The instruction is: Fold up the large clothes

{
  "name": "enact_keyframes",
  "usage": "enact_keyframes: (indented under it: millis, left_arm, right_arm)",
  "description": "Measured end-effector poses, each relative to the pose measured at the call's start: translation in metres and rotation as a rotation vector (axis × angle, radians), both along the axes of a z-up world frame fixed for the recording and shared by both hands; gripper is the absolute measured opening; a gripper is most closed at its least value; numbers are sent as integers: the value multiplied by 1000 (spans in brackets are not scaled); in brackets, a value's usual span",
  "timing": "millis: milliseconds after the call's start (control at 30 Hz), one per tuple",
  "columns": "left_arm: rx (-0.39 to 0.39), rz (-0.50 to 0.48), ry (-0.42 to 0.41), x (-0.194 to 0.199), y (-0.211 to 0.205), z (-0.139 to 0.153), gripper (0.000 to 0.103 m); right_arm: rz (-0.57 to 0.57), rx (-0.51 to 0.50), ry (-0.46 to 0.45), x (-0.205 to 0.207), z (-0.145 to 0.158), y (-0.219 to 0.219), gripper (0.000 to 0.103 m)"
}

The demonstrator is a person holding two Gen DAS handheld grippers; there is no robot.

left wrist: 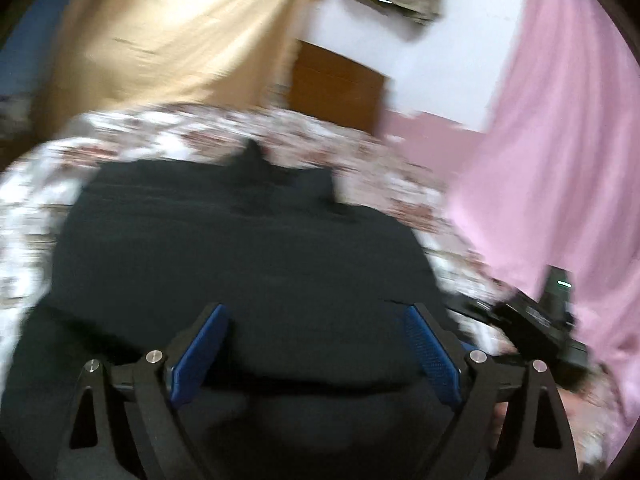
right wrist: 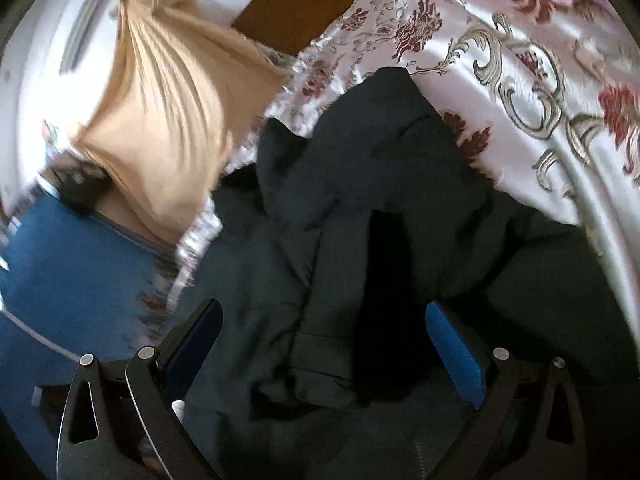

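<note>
Fingers both grippers, L (left wrist: 316, 354) & R (right wrist: 324, 350), spread; 1 black garment (left wrist: 240, 264) under, unpinched.

Bedroom: floral bedspread (right wrist: 520, 64), curtains (left wrist: 560, 128)

Left hand-held gripper (left wrist: 316, 354): black angular frame, blue ribbed pads (left wrist: 200, 356), silver screws. Right hand-held gripper (right wrist: 326, 354): same black frame, blue pads, silver screws.

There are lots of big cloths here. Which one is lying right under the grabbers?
The black garment, lying on the flowery bedspread. It sits right below both open grippers, left and right. The tan cloth and the pink cloth hang farther back.
</note>
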State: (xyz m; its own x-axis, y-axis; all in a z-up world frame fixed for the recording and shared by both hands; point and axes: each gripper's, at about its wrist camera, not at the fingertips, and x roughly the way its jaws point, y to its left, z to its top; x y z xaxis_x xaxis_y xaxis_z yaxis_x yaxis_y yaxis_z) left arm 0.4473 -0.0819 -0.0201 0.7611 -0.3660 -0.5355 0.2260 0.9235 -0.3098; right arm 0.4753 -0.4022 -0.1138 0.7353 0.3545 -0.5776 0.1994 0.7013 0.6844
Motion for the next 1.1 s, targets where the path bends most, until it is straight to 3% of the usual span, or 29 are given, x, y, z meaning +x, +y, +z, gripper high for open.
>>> enact_keyframes:
  millis: [67,167,200,267,333,533,600,667,800,967,1033,1100]
  left_arm:
    - [27,100,-6,1,17,4,91]
    - [33,251,20,7,50,10,91]
    - [31,306,33,9,63,11,91]
    - [13,417,60,12,91,11,91]
    - [-24,493,73,14,116,8,91]
    - [-46,525,100,28,133,-5,91]
    - [-32,518,103,30,132,-10,91]
    - [-8,514,105,32,131,-13,91]
    - [76,509,124,37,124,-23,91]
    - [156,443,232,56,110,-44,91]
    - [168,429,199,55,106,-42,91]
    - [161,391,162,53,100,-41,91]
  right_arm:
    - [25,-26,22,5,0,9,97]
    - [63,-21,48,14,-2,22,67]
    - [54,-41,51,15,-1,25,48]
    - [32,-89,39,14,2,28,40]
    - [8,-128,-12,9,14,28,5]
    - [-183,-376,-199,-19,64,22,4]
    - [-199,-402,-190,-22,66,15,4]
    - [-216,-346,-160,-23,64,2,4]
    - [-227,-353,-112,-16,55,-14,4]
    - [-225,-462,-23,-6,40,1,8]
    - [-226,-526,-52,-9,48,9,15]
    - [-195,-578,-116,-13,59,20,51]
